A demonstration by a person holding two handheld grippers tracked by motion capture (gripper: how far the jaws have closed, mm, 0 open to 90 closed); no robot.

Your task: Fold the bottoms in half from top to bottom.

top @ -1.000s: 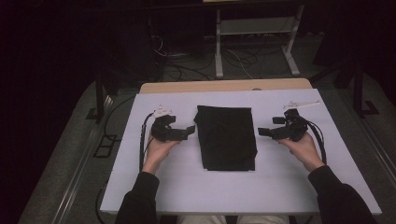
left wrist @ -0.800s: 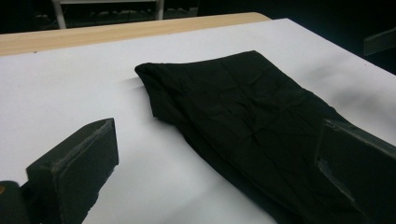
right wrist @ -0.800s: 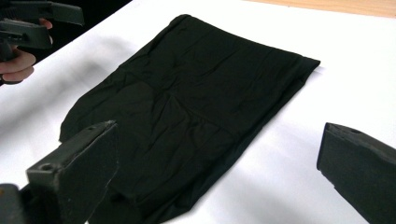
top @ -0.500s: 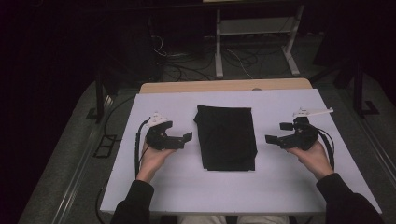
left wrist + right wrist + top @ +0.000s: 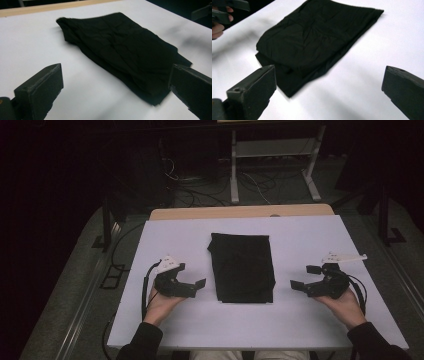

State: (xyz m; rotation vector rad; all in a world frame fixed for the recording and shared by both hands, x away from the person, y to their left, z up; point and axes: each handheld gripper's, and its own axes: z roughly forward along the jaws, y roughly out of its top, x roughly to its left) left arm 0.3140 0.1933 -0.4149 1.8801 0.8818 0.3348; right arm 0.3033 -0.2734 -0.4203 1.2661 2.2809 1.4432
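Note:
A folded black cloth (image 5: 242,267) lies flat in the middle of the white table (image 5: 310,235). My left gripper (image 5: 196,288) rests to the cloth's left, near its front corner, open and holding nothing. In the left gripper view its gripper (image 5: 115,92) faces the cloth (image 5: 120,47) across bare table. My right gripper (image 5: 301,276) is to the cloth's right, a little farther from it, also open and holding nothing. From the right gripper view its gripper (image 5: 328,90) points at the cloth's (image 5: 312,37) near corner, and the other hand (image 5: 218,23) shows beyond.
A wooden strip (image 5: 240,212) runs along the table's far edge. Beyond it, on the dark floor, stand a metal frame (image 5: 272,155) and loose cables (image 5: 200,180). Bare white table surrounds the cloth on all sides.
Both hands have drawn back toward the table's near edge and slightly outward, away from the cloth. The cloth has not moved. Both grippers stay open.

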